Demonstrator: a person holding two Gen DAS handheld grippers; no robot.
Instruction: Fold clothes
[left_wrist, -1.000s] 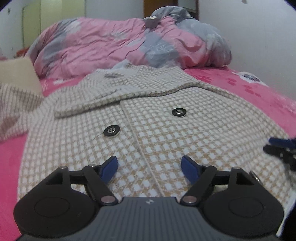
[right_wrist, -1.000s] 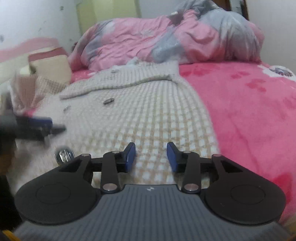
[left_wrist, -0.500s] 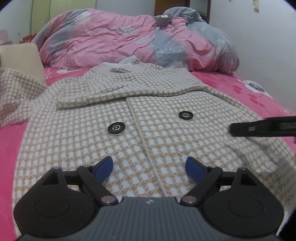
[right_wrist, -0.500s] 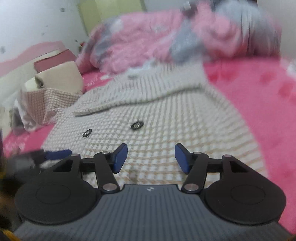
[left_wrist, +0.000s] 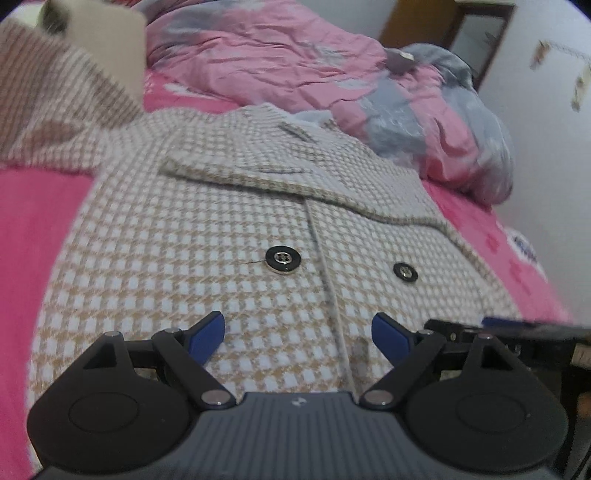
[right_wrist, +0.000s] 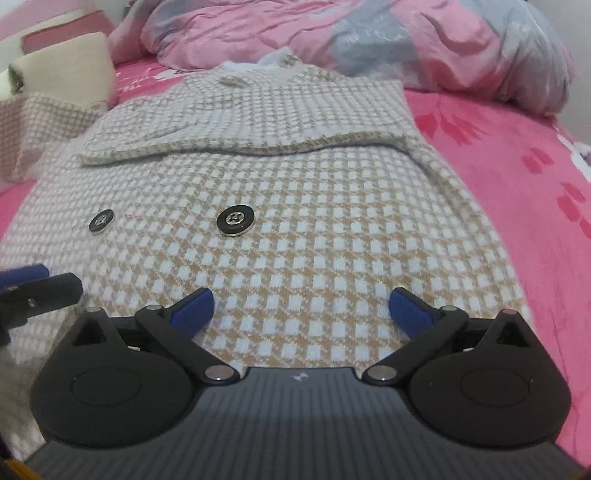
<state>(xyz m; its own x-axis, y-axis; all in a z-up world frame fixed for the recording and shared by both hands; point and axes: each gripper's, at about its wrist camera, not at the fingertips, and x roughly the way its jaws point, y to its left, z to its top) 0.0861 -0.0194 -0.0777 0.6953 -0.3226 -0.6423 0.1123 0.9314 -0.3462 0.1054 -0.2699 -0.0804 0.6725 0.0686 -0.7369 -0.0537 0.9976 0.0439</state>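
checked jacket (right_wrist: 295, 206) lies flat on the bed just ahead of both tongs; right tongs (right_wrist: 301, 308) just sprang wide, left tongs (left_wrist: 297, 332) open, both empty; best pinch the hem corners evenly

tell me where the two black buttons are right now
Both black buttons sit on the checked coat spread on the pink bed, left of centre in the right wrist view.

Jacket's (right_wrist: 295, 229) near hem hidden behind right tool (right_wrist: 301, 310); sleeve (left_wrist: 48, 122) blurred.
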